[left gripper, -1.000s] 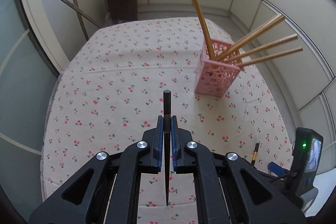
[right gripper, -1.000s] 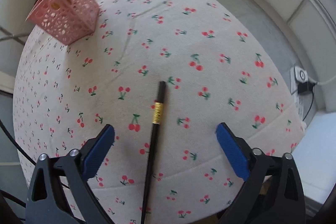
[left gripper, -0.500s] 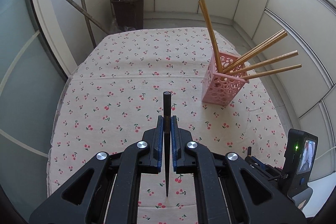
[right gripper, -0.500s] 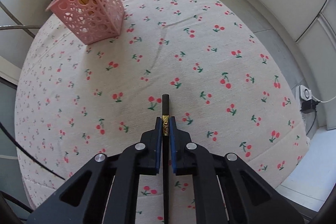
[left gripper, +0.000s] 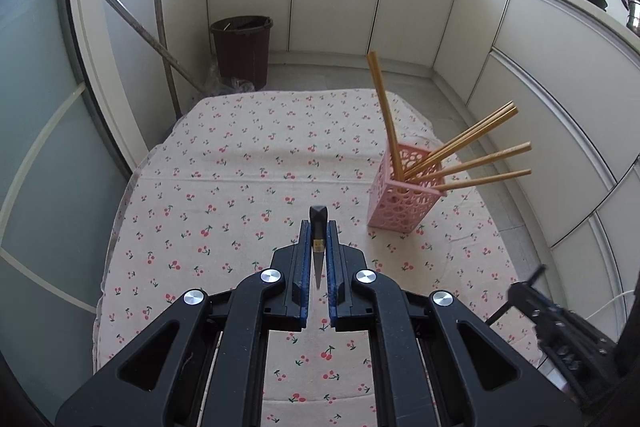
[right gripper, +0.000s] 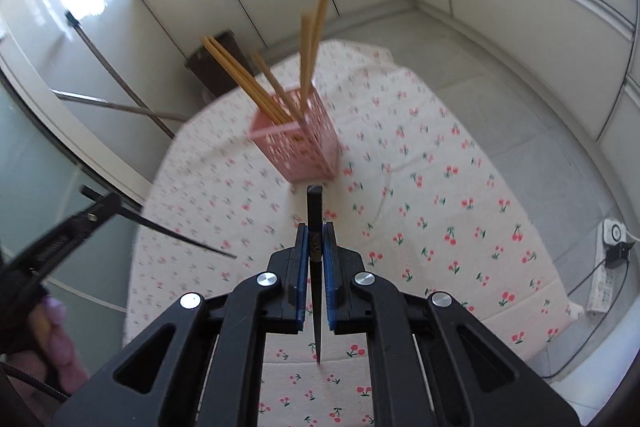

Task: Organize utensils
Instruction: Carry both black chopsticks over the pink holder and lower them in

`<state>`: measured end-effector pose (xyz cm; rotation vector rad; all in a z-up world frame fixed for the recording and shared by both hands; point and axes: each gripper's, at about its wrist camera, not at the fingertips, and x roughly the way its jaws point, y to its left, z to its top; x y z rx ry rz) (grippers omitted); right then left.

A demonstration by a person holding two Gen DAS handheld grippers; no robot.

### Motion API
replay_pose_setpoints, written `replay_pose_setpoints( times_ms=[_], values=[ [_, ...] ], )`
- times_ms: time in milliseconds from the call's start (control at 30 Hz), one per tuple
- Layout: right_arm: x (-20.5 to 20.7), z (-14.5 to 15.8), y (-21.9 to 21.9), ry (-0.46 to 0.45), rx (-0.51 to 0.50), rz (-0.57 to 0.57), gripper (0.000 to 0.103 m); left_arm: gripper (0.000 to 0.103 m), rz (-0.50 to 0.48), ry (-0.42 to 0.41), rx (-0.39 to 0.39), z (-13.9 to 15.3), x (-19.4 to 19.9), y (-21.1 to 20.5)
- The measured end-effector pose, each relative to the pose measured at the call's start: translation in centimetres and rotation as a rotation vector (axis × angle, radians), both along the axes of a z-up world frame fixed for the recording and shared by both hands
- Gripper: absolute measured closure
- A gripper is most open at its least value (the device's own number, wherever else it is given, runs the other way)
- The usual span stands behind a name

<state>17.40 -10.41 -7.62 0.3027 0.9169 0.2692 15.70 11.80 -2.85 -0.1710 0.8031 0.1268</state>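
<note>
We are gripping one black chopstick (left gripper: 318, 227) in the left gripper (left gripper: 319, 259) and a second black chopstick (right gripper: 314, 227) in the right gripper (right gripper: 316, 247), each set of jaws clamping tight near the thick end, by the gold band. Both are hanging in the air above the cherry-print tablecloth (left gripper: 240, 163), short of the pink holder (left gripper: 404, 203) that is keeping the wooden chopsticks (left gripper: 472, 163). We are judging these sticks light, stiff and smooth, so they may be pivoting or slipping between the pads.
</note>
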Motion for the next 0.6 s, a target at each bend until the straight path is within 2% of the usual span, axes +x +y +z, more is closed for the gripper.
replay_pose_setpoints(
  times_ms=[300, 600],
  values=[
    [-0.4, 6.2, -4.6, -0.115, 0.128, -0.031, 0.096, 0.097, -0.030, -0.067, -0.035, 4.1, 2.4, -1.3],
    [0.1, 8.1, -7.9, -0.130, 0.200, -0.046, 0.096, 0.097, -0.072, -0.158, -0.044, 9.8, 7.3, -4.6]
  ],
)
